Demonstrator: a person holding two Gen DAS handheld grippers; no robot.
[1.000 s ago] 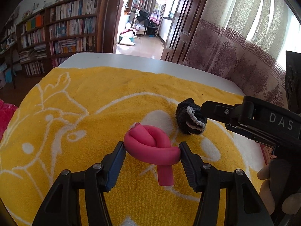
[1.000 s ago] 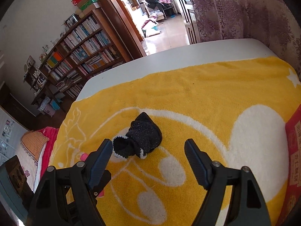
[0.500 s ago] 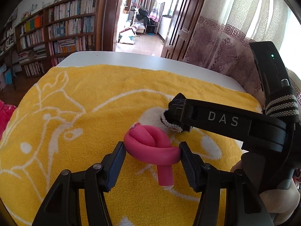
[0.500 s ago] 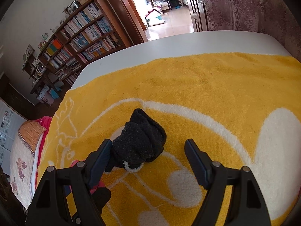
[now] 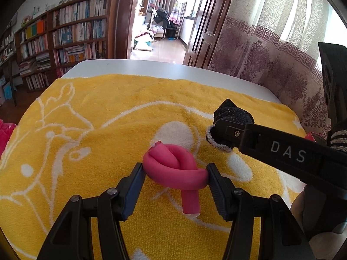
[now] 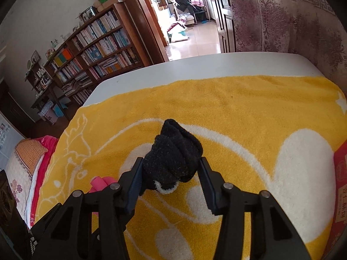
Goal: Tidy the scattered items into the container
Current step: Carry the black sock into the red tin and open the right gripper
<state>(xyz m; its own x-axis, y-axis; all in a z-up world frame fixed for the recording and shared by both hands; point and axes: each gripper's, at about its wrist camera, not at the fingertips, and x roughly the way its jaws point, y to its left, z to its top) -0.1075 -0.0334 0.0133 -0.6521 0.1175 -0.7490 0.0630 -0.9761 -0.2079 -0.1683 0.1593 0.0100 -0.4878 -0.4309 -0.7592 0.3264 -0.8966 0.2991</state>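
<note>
Left gripper (image 5: 175, 174) clamped on knotted pink foam roller (image 5: 173, 166), low over yellow towel (image 5: 97, 112). Right gripper (image 6: 171, 169) closing, pads pressing rolled black sock (image 6: 173, 156) just beside roller. Towel spread on white table (image 6: 195, 65).

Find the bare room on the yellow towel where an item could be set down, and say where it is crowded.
Free: the far half of the yellow towel, bordered by the white table edge, and its left part with the white line drawing. Crowded: the near middle, where the left gripper clamps the pink foam roller and the right gripper's jaws are closing on the black sock.
</note>
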